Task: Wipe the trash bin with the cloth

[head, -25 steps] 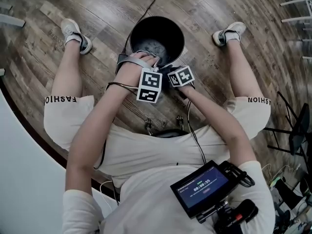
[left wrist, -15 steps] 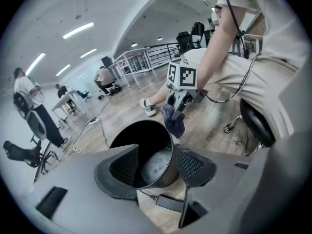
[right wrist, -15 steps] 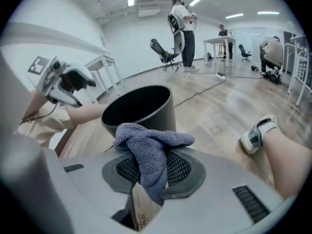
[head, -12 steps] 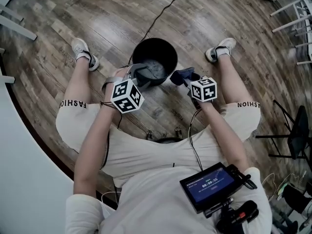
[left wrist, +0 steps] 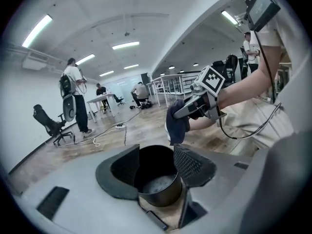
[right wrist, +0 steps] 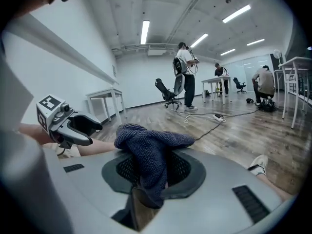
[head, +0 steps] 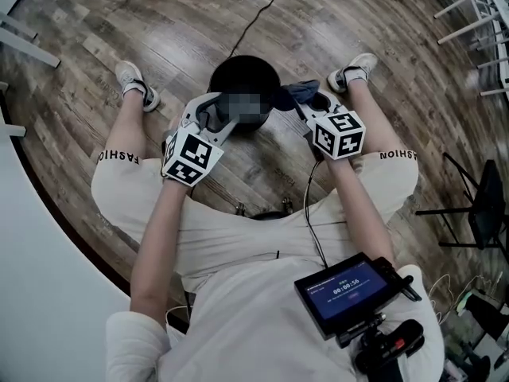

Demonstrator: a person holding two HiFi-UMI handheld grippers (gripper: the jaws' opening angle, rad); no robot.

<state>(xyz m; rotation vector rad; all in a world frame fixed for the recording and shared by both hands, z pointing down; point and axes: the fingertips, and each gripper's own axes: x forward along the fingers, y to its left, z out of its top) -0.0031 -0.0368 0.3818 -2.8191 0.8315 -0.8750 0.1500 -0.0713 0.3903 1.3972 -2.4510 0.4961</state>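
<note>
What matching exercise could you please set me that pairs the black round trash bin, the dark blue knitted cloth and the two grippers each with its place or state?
Things:
1. black round trash bin
2. dark blue knitted cloth
3. left gripper
4. right gripper

Places or states:
a. shut on the cloth
b. jaws apart, with the bin in sight between them
c. stands on the wooden floor
d. hangs down from between two jaws

Pairs: 1-c, 2-d, 3-b, 4-a
</note>
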